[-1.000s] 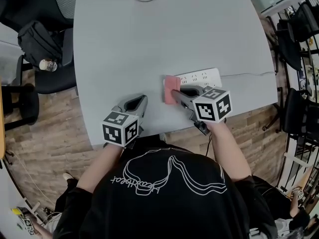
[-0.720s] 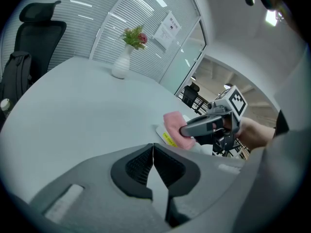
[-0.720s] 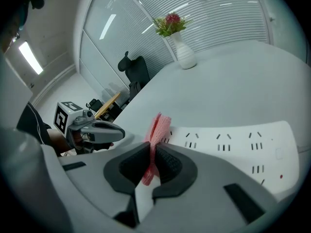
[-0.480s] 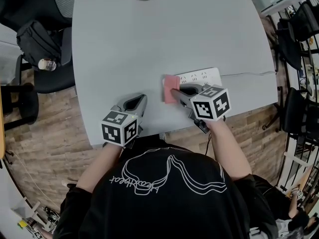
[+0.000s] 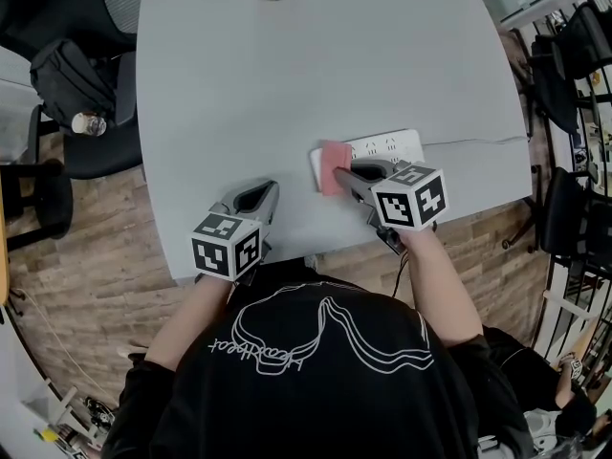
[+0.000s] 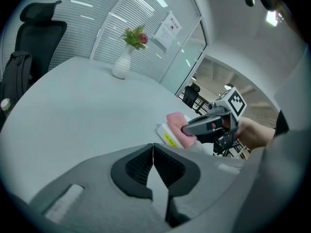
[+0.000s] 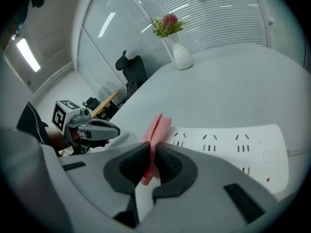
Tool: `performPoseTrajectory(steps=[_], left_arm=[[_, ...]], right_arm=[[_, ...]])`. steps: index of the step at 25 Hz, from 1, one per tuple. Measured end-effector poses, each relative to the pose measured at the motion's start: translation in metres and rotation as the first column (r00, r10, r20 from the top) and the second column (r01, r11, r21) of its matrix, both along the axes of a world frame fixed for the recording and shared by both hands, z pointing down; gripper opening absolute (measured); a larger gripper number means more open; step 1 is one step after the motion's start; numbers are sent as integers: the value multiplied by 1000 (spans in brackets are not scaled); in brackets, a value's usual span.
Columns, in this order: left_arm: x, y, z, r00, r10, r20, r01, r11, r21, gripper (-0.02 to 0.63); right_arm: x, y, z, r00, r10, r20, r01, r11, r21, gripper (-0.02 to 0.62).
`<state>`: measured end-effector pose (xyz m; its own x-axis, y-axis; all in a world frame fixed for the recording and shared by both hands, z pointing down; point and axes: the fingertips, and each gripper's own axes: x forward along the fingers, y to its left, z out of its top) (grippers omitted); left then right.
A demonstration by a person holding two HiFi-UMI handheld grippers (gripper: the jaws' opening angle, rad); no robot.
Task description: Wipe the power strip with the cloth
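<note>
Right gripper [image 5: 346, 174] is clamped on the pink cloth [image 5: 334, 166], with the cloth standing on the strip's [image 5: 390, 147] 9 o'clock end, near the surface's [image 5: 287, 84] 5 o'clock edge. In the past second the cloth has crept toward 3 o'clock, so a sliver of the strip's white end now shows at its 9 o'clock side. Likely a wipe stroke barely begun, with most sockets left. Left gripper [image 5: 260, 196] is closed on nothing and sits apart at the strip's 8 o'clock.
</note>
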<state>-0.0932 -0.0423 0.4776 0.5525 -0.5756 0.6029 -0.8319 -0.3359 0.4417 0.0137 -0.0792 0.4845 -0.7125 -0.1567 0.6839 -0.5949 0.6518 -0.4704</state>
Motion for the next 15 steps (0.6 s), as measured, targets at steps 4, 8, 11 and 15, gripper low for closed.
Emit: performPoseTrajectory(steps=[4,8,11,15], left_arm=[[2,-1,-1,1000,6,-1,-6,1000,2,15],[6,-2,-2,1000,18,-2,-18,1000,5,15],[9,-4,-4,1000,29,-2,-29,1000,7,15],[12,-5,-4,999,41,0,-41,999,8,15]], right_arm=[[10,-3,0,1000,22,-17,-22,1000,10,38],[24,-8,0,998,52,-36,-51,998,21,38],[35,-12,0,996,77,-43,-76,997,20,38],[49,-16,1,993,97,-63,-96,995,27,38]])
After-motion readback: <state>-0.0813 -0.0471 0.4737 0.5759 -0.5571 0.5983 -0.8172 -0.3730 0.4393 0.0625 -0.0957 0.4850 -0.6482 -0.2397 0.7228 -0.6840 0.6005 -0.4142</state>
